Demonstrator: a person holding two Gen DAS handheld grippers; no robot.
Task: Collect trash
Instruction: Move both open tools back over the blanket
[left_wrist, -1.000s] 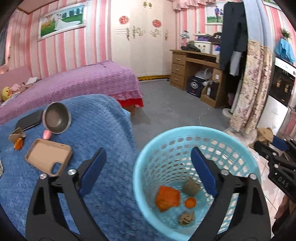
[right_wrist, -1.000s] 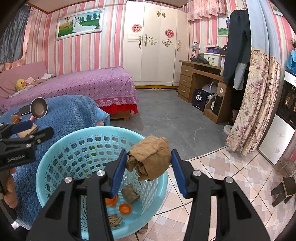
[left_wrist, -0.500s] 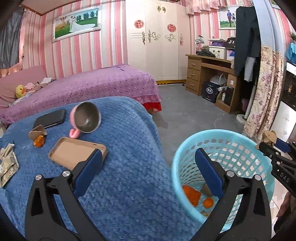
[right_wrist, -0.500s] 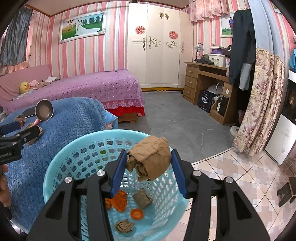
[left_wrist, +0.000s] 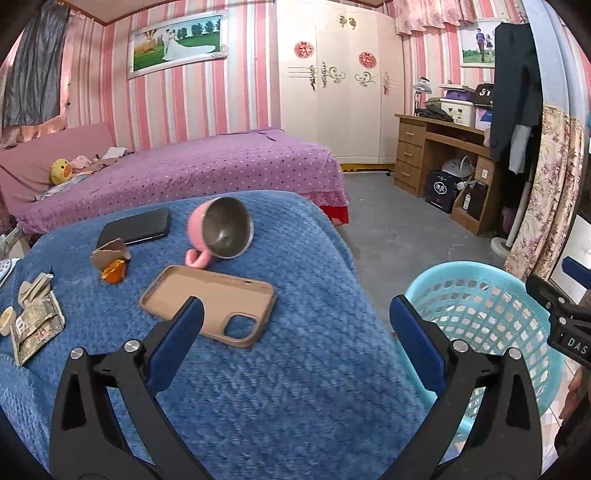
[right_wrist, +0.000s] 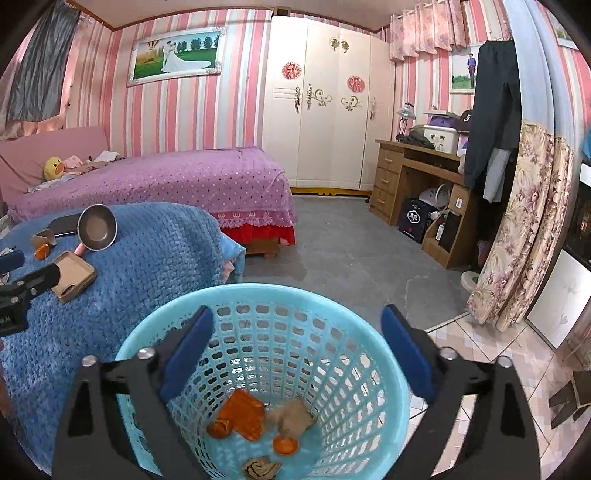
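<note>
With its jaws just having opened, the right gripper (right_wrist: 295, 350) hangs over the basket (right_wrist: 354, 306), fingers (right_wrist: 188, 350) spread wide w/ nothing between them. Below the gap, on the basket floor, lies the brown paper wad (right_wrist: 293, 415), well apart from both pads. Beside it: an orange wrapper (right_wrist: 243, 413), an orange cap (right_wrist: 285, 445) & a smaller brown scrap (right_wrist: 260, 469) nearest the camera.

Left gripper (left_wrist: 295, 339) is spread wide too, empty, over the blue blanket (left_wrist: 295, 387). Its left finger (left_wrist: 177, 343) overlaps the near edge of a tan phone case (left_wrist: 210, 299) in the view; can't tell if it touches. Right finger sits in line w/ the basket's rim (left_wrist: 476, 269), at the blanket's right edge.

Further out on the blanket: a pink cup (left_wrist: 221, 232) tipped on its side, mouth toward the camera, just behind the case. Left of it, a torn cardboard bit (left_wrist: 110, 254) w/ an orange wrapper scrap (left_wrist: 113, 273) touching it; both well ahead of the left fingers. Dark phone (left_wrist: 136, 229) behind those. Folded paper (left_wrist: 35, 325) near the blanket's left edge. Purple bed (left_wrist: 184, 173) beyond.
</note>
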